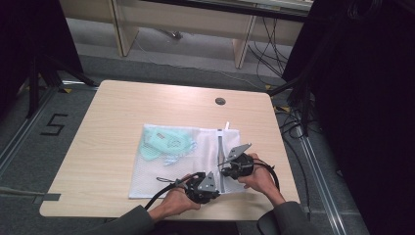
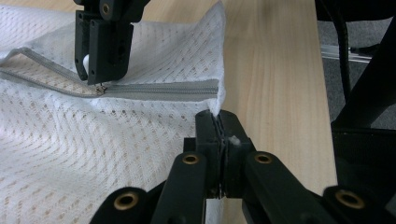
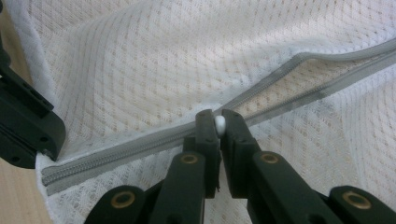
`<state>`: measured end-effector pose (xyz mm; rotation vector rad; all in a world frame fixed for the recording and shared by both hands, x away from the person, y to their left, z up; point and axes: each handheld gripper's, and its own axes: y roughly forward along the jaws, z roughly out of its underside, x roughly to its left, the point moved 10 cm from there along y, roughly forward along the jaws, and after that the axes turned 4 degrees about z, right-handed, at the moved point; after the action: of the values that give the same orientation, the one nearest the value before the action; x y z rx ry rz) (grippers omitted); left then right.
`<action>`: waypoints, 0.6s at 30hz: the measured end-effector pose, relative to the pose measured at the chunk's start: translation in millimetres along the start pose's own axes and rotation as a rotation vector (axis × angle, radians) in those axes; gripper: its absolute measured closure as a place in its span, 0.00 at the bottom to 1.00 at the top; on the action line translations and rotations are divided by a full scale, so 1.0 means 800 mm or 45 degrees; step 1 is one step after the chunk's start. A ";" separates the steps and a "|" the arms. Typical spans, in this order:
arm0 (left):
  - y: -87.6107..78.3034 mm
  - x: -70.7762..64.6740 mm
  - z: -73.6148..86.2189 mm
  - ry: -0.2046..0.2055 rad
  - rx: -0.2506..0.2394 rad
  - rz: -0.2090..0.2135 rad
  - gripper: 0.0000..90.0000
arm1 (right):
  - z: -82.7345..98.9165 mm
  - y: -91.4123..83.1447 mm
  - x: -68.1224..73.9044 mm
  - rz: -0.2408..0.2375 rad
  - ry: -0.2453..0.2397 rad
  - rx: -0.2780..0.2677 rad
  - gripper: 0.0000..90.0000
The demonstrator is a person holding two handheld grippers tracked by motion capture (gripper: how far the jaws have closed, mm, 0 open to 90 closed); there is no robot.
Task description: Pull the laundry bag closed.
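Note:
A white mesh laundry bag (image 1: pixel 195 169) lies flat on the wooden table (image 1: pixel 112 107), with a pale green garment (image 1: pixel 166 142) inside it at the far left. Its grey zipper (image 1: pixel 221 147) runs along the right side. My left gripper (image 2: pixel 218 119) is shut on the bag's corner fabric at the closed end of the zipper (image 2: pixel 163 89). My right gripper (image 3: pixel 219 122) is shut on the white zipper pull (image 3: pixel 220 125), partway along the zipper (image 3: pixel 116 151). Beyond the pull the zipper gapes open (image 3: pixel 299 79). In the high view the left gripper (image 1: pixel 215 188) and right gripper (image 1: pixel 226 169) sit close together near the table's front edge.
A round cable grommet (image 1: pixel 220 101) is set in the table near its far edge. Black curtains and stand legs (image 1: pixel 303 88) flank the table, and cables lie on the floor to the right. A taped "5" (image 1: pixel 53 125) marks the floor at left.

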<state>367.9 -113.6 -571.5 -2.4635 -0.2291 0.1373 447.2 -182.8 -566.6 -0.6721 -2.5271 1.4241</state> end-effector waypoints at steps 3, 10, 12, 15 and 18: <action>-0.002 -0.001 0.001 -0.011 0.005 0.004 0.98 | -0.002 0.003 -0.001 0.003 0.010 0.001 0.96; -0.003 -0.003 0.002 -0.016 0.003 0.010 0.98 | -0.004 0.004 -0.005 -0.006 0.015 -0.009 0.96; -0.005 -0.004 0.003 -0.011 0.007 0.019 0.98 | -0.004 0.004 -0.005 -0.001 0.031 -0.012 0.96; -0.005 -0.005 0.003 -0.033 -0.007 0.018 0.98 | -0.006 0.005 -0.007 0.003 0.020 -0.007 0.96; -0.007 -0.007 0.002 -0.038 -0.010 0.027 0.98 | -0.007 0.007 -0.012 0.028 0.014 -0.005 0.96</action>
<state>361.5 -109.0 -569.2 -2.4734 -0.2163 0.1829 459.6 -180.6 -567.3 -0.7088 -2.5225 1.4195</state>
